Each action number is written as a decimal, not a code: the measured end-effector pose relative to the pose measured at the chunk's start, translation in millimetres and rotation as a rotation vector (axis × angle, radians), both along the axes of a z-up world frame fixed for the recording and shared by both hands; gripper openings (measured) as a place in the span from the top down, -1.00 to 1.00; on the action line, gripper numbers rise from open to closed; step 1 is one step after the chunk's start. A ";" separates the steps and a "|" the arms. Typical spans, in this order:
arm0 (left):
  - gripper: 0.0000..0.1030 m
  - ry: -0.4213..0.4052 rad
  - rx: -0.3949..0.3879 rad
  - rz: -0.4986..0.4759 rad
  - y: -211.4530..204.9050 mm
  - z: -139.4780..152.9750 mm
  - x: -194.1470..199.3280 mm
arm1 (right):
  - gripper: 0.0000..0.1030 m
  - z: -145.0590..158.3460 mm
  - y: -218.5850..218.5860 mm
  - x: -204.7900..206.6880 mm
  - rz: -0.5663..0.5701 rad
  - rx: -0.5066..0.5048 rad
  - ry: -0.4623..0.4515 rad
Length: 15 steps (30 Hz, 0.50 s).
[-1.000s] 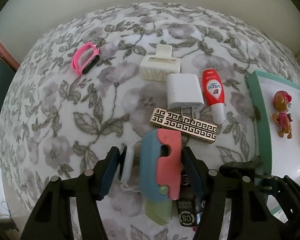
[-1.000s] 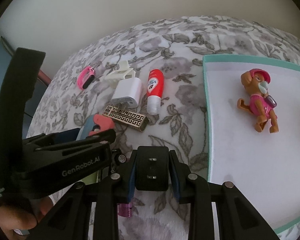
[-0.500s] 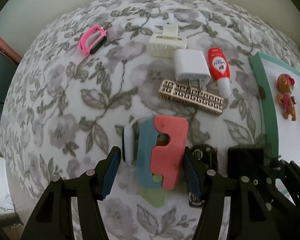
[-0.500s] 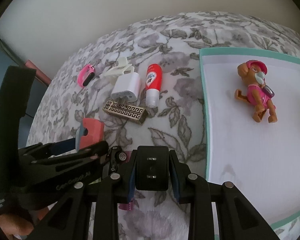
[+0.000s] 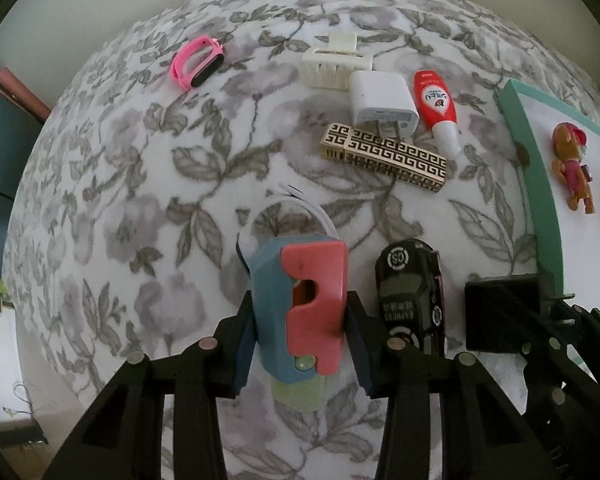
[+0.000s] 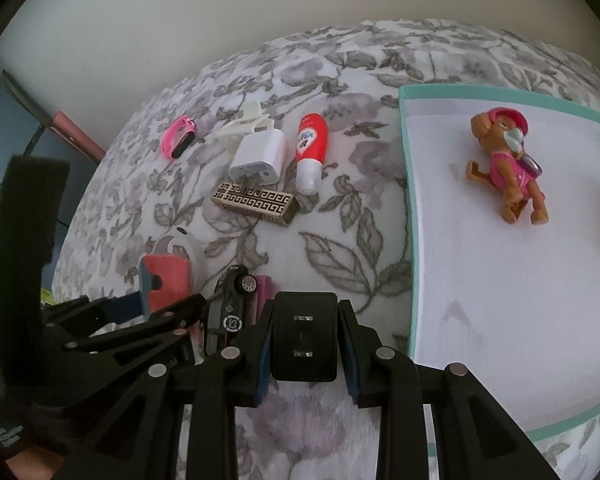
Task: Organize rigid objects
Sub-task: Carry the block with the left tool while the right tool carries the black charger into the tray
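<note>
Nearest, left gripper (image 5: pixel 300 320), jaws closing on the blue-and-coral plastic block toy (image 5: pixel 302 300), pads at both its sides; pale green piece under the toy's near end. Just right of the toy, lying on the grey-and-white floral bedspread (image 5: pixel 140 208): black toy car (image 5: pixel 410 296) with a round white emblem on its roof. Right of the car: black plug-in adapter (image 6: pixel 304 334), clamped narrow in the right gripper (image 6: pixel 305 354), pads pressed on both flanks, prongs facing the camera. Just beyond the toy: thin white cord loop (image 5: pixel 296 208). Farther beyond the toy, slightly right: gold-and-black key-pattern rectangular case (image 5: pixel 384 156). Touching the case's far side: white cube charger (image 5: pixel 382 102), prongs toward the case. Right of the charger: red-and-white squeeze tube (image 5: pixel 436 106). Beyond the charger: cream plastic hair claw (image 5: pixel 336 62). Far left of the claw: pink wristband tracker (image 5: pixel 197 62). Well right of the toy: teal-rimmed white tray (image 6: pixel 410 184), bearing a brown pup figure in pink (image 6: pixel 508 164); orange object at the tray's right edge, cut off, kind unclear.
</note>
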<state>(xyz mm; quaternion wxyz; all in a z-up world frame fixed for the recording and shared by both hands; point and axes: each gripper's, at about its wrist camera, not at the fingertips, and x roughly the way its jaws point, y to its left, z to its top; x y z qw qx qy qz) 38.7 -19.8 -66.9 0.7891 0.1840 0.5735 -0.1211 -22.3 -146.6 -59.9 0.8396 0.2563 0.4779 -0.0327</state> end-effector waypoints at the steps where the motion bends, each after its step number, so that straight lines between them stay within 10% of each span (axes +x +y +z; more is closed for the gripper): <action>1: 0.16 0.011 -0.019 0.006 3.3 0.2 -3.8 | 0.40 1.3 -0.1 -1.8 -0.001 0.003 -0.003; 15: 0.16 -0.079 -0.120 0.030 29.9 40.0 -38.9 | 0.40 39.7 -7.9 -33.1 -0.039 0.025 -0.102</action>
